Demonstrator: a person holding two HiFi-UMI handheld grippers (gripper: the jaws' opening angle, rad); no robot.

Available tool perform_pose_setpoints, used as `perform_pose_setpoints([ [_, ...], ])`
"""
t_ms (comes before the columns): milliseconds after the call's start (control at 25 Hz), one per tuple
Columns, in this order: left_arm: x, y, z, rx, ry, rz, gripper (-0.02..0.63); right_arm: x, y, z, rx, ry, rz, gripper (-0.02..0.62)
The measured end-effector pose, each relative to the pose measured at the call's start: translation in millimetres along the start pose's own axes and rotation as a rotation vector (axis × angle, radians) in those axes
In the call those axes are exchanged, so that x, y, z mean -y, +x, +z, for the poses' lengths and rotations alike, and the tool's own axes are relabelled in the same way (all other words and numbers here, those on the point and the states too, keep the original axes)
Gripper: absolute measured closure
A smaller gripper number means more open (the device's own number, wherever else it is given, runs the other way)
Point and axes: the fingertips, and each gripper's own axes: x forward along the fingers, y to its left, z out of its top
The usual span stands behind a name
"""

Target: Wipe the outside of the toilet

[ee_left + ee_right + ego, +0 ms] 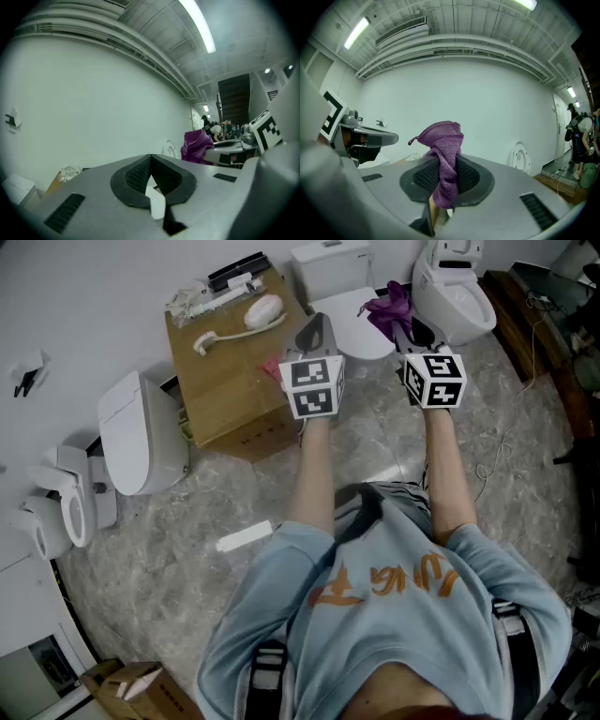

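Note:
A white toilet [354, 322] with its lid down and its tank [330, 262] behind it stands on the floor ahead of me. Both grippers are held up above it and point at the back wall. My right gripper [400, 324] [445, 165] is shut on a purple cloth [390, 304] [443, 140], which bunches above the pads and hangs below them. My left gripper [317, 327] [151, 162] is shut, its ribbed pads meeting with nothing between them. In the left gripper view the purple cloth [197, 145] shows to the right.
A cardboard box [225, 381] left of the toilet carries a white brush [246, 319] and packaged items. A second toilet [456, 289] stands at the right, another [141, 432] at the left with a small one [58, 507] beside it. White object [246, 537] on the marble floor.

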Motion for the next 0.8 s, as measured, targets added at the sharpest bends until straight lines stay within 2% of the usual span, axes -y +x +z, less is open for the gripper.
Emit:
perform_pose_setpoints([
  [160, 0.6, 1.3, -5.0, -0.015, -0.011, -0.009, 0.581, 2.4, 0.0, 1.0, 0.018, 0.019, 0.000, 0.515],
  [440, -10.1, 0.6, -5.2, -0.014, -0.022, -0.002, 0.581, 12.9, 6.3, 3.3, 0.017, 0.057, -0.048, 0.514],
  [800, -39.2, 6.4, -2.4, -0.011, -0.057, 0.029, 0.581, 5.8, 19.6, 9.8, 0.018, 0.048, -0.032, 0.514],
])
